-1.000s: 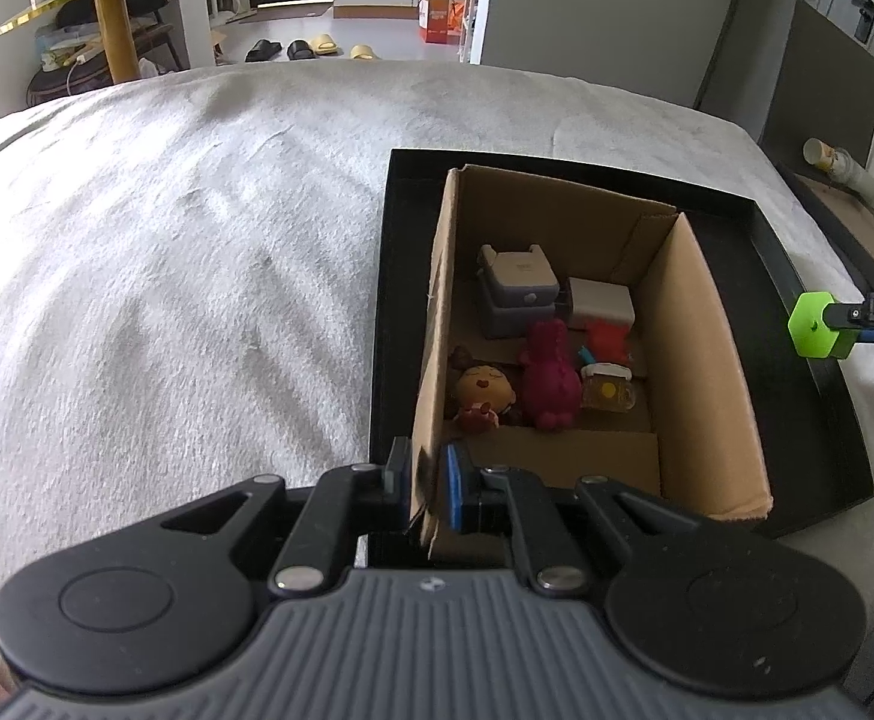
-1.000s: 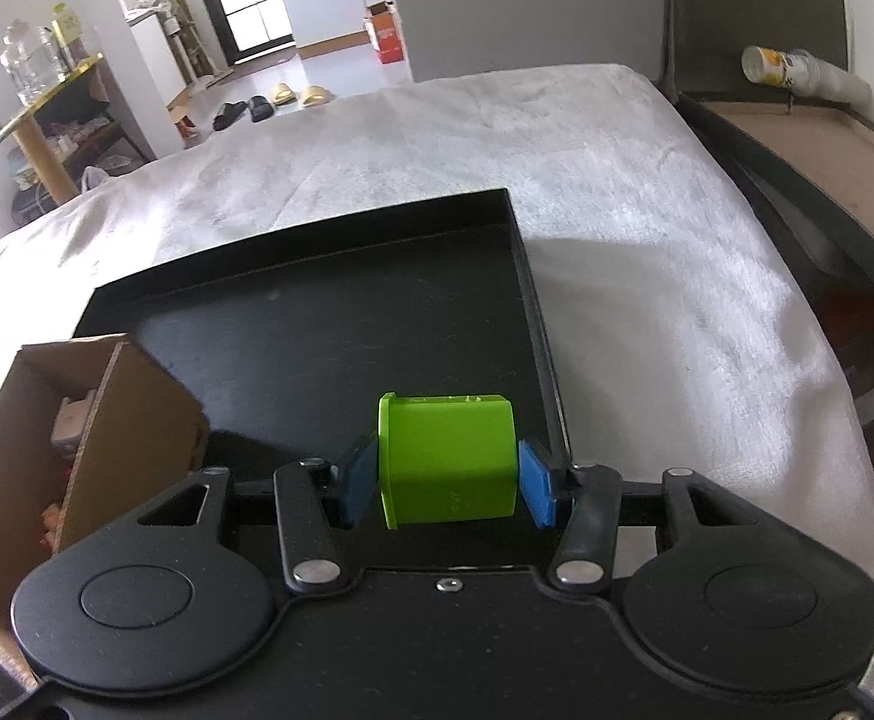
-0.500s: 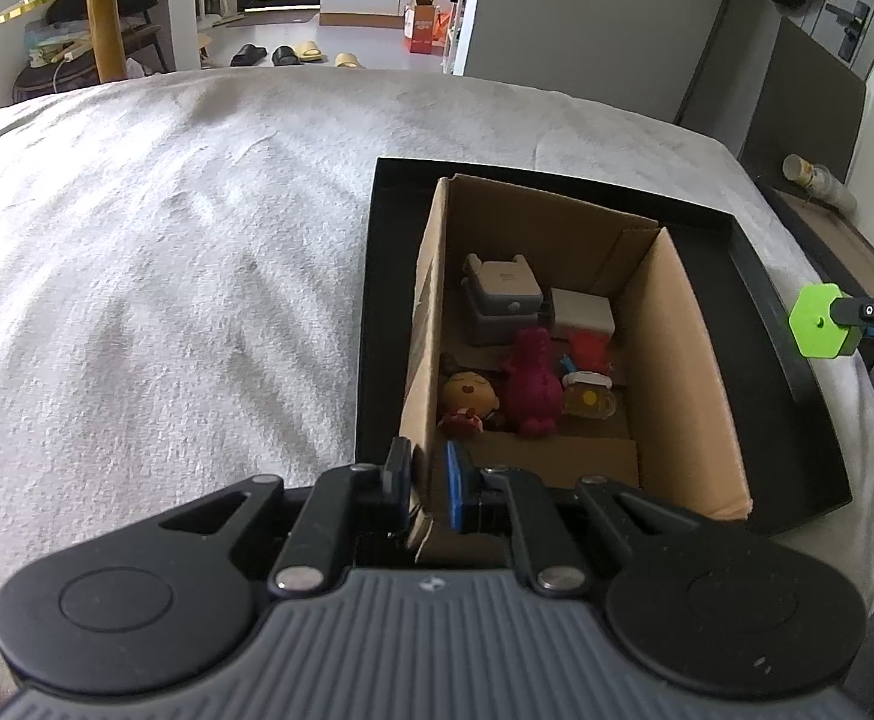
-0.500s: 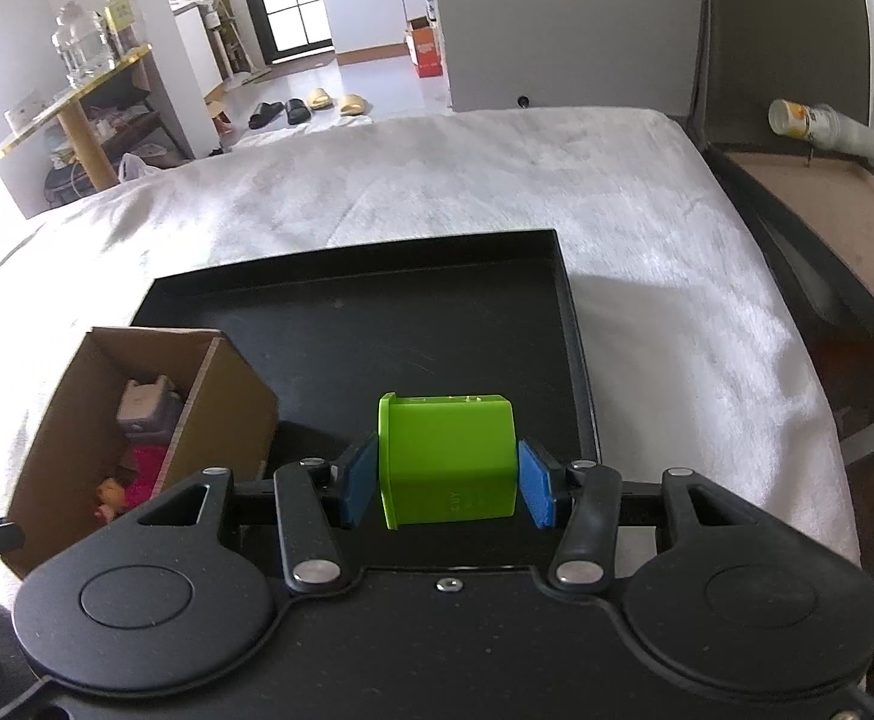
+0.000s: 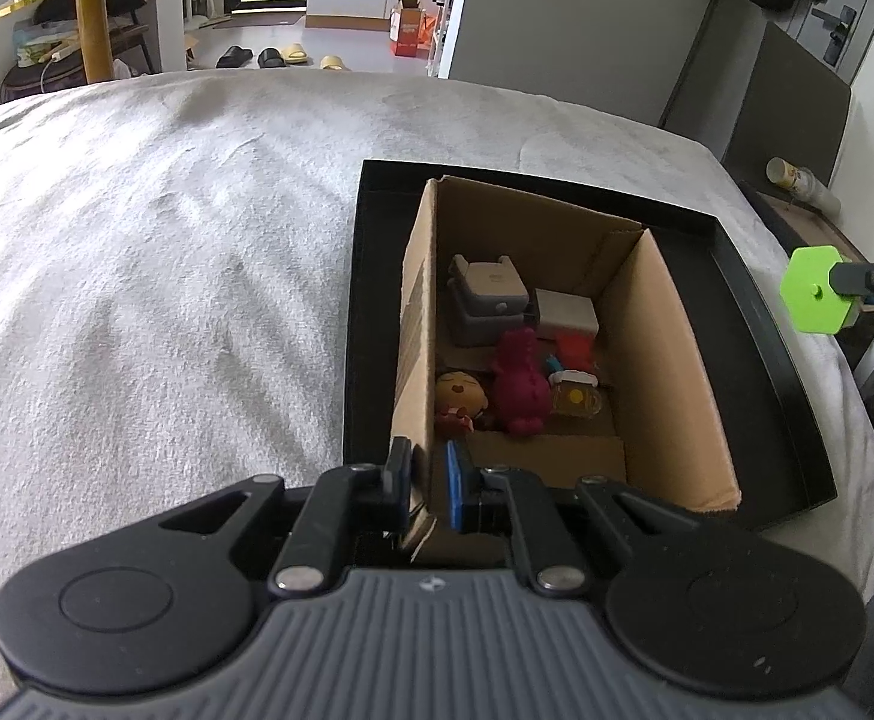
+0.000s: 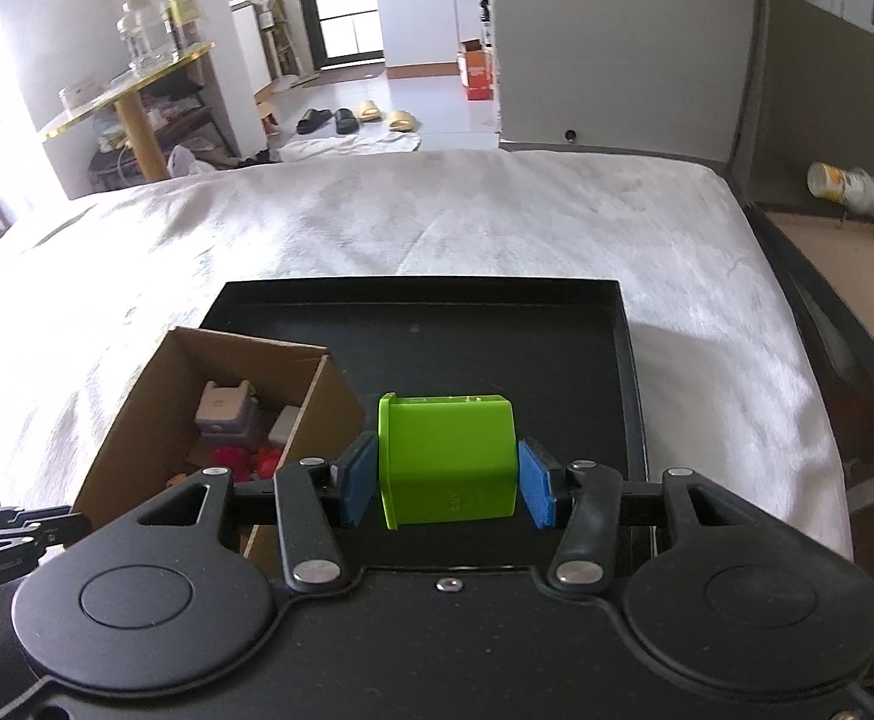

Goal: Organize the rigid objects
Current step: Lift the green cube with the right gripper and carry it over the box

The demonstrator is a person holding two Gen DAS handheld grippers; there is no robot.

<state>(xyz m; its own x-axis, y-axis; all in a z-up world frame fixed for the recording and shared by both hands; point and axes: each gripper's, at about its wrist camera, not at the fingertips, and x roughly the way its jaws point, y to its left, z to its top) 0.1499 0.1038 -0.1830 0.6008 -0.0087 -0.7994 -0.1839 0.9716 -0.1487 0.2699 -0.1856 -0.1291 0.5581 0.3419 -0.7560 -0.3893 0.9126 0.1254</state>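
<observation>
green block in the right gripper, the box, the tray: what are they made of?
Green block: looks like matte moulded or printed plastic; uniform colour, crisp edges, faint embossed text.
Box: corrugated cardboard; brown, raw cut edges, folded flaps.
Tray: black with a slight sheen and a thin raised rim; plastic or coated metal, can't tell which.

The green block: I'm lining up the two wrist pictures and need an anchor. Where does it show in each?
Left wrist view: the green block is at the far right edge, held by the right gripper, beyond the black tray.
Right wrist view: the block is at lower centre, clamped between the blue pads.
Shared landmark: the cardboard box standing in the tray.
</observation>
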